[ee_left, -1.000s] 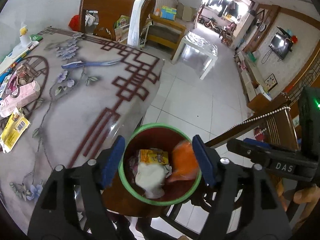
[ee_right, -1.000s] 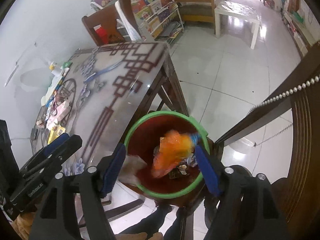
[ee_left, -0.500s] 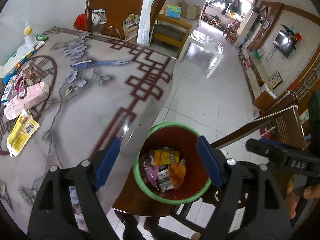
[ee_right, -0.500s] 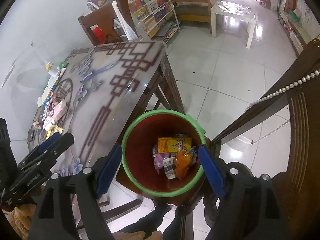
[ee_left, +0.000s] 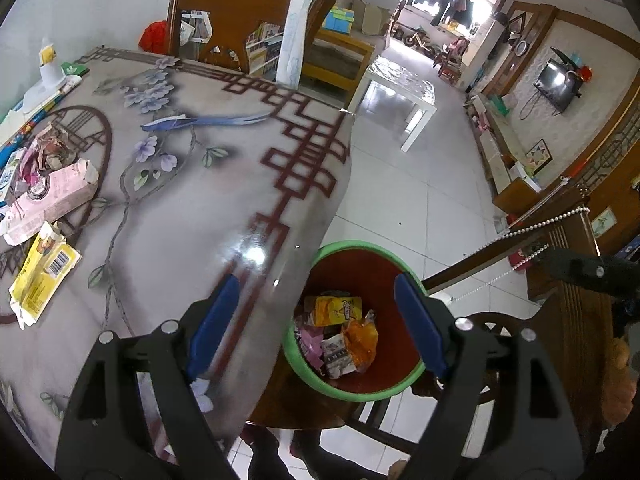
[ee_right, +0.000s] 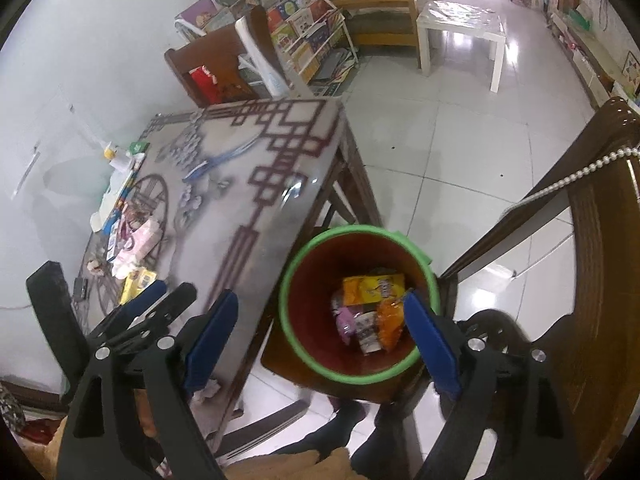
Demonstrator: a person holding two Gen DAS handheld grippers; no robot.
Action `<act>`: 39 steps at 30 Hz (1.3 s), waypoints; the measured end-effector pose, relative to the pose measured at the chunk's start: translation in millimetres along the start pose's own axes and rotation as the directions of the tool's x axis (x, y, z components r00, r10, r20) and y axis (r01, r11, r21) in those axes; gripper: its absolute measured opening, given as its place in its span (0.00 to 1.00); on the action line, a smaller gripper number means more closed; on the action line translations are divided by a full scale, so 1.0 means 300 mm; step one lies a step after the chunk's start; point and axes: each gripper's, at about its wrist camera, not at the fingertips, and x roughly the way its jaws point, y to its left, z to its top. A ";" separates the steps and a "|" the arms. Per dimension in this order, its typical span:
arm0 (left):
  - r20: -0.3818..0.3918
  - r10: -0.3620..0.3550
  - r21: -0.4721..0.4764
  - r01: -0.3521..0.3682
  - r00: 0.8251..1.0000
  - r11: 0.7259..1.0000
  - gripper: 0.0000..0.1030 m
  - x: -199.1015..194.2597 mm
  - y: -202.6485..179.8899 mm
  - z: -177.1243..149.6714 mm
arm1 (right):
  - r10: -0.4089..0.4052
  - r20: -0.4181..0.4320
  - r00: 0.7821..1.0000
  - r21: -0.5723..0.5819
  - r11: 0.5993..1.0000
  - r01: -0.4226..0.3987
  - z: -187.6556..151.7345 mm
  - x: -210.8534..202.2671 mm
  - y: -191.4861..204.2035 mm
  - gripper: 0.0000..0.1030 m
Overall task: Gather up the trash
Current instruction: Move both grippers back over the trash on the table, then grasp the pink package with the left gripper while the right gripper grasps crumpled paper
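A red bin with a green rim (ee_left: 400, 390) (ee_right: 288, 280) stands on a chair seat beside the table. Inside lie a yellow packet (ee_left: 334, 310) (ee_right: 372, 288), an orange wrapper (ee_left: 362, 340) (ee_right: 390, 322) and pink and white scraps. My left gripper (ee_left: 316, 324) is open and empty above the table edge and bin. My right gripper (ee_right: 320, 332) is open and empty above the bin. On the table's left side lie a yellow wrapper (ee_left: 40, 272) (ee_right: 138, 284), a pink carton (ee_left: 48, 200) (ee_right: 138, 242) and crumpled packets (ee_left: 44, 152).
The patterned glass table (ee_left: 208, 184) (ee_right: 256, 200) fills the left. A wooden chair back with a bead string (ee_left: 576, 280) (ee_right: 592, 220) stands at the right. Another chair (ee_left: 240, 20) and a bookshelf (ee_right: 304, 24) are beyond the table. White tiled floor (ee_left: 400, 200) lies ahead.
The orange wrapper and white scrap have dropped from the grippers into the bin. Both grippers have lifted and shifted left toward the table, staying open.
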 end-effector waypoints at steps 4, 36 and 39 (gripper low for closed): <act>0.007 -0.003 -0.007 0.003 1.000 1.000 0.75 -0.016 0.071 0.002 | 0.006 0.000 1.000 -0.007 1.000 -0.006 -0.035 0.029 0.080 0.80; 0.083 0.235 -0.184 -0.217 0.968 0.959 0.81 -0.273 0.852 -0.073 | 0.060 -0.135 0.989 -0.163 0.983 -0.082 -0.082 0.451 0.664 0.80; 0.066 0.241 -0.163 -0.227 0.968 0.960 0.82 -0.257 0.908 -0.060 | 0.071 -0.149 0.986 -0.190 0.977 -0.099 -0.056 0.484 0.701 0.80</act>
